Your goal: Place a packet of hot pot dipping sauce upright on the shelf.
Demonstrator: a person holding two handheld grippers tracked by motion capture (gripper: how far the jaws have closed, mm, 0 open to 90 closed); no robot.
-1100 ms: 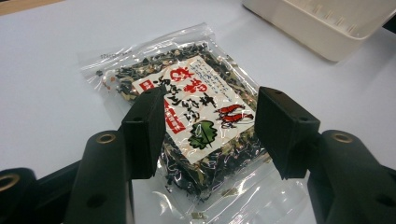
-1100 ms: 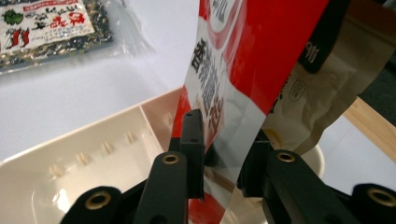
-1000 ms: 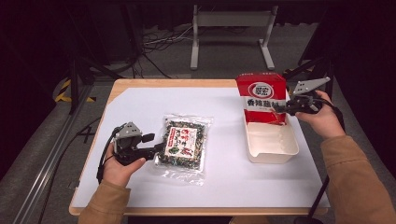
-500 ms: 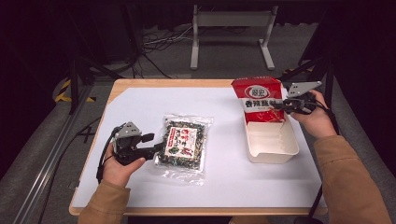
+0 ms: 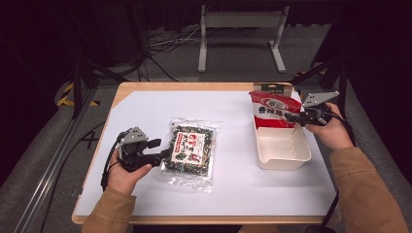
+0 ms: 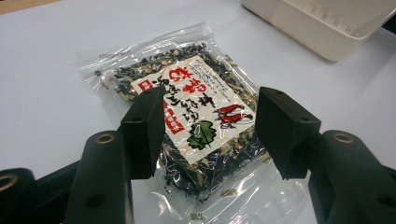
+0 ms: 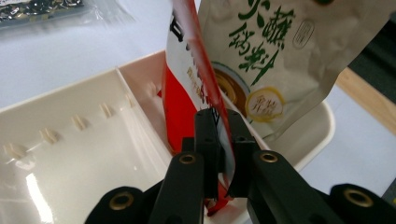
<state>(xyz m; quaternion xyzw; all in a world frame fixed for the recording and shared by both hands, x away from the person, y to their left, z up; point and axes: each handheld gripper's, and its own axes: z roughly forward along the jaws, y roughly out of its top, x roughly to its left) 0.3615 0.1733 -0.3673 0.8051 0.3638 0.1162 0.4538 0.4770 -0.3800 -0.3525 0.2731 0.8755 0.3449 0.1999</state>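
A clear bag of dark dried seaweed (image 5: 190, 153) (image 6: 196, 121) with a red and white label lies flat on the white table. My left gripper (image 5: 163, 154) (image 6: 208, 135) rests at its left edge, jaws open on either side of the bag's near end, pads apart from it. My right gripper (image 5: 293, 118) (image 7: 223, 154) is shut on the edge of a red snack pouch (image 5: 273, 110) (image 7: 187, 93), held upright at the far end of the cream bin (image 5: 284, 155) (image 7: 70, 154). A beige pouch with green writing (image 7: 275, 60) stands behind it in the bin.
The white table cover (image 5: 233, 189) has a bare wooden rim at the far edge. A metal stand (image 5: 240, 29) and cables lie on the floor beyond the table. A rail runs along the floor at the left.
My right gripper has lowered the red pouch toward the bin's far end. The left gripper and the seaweed bag have stayed put.
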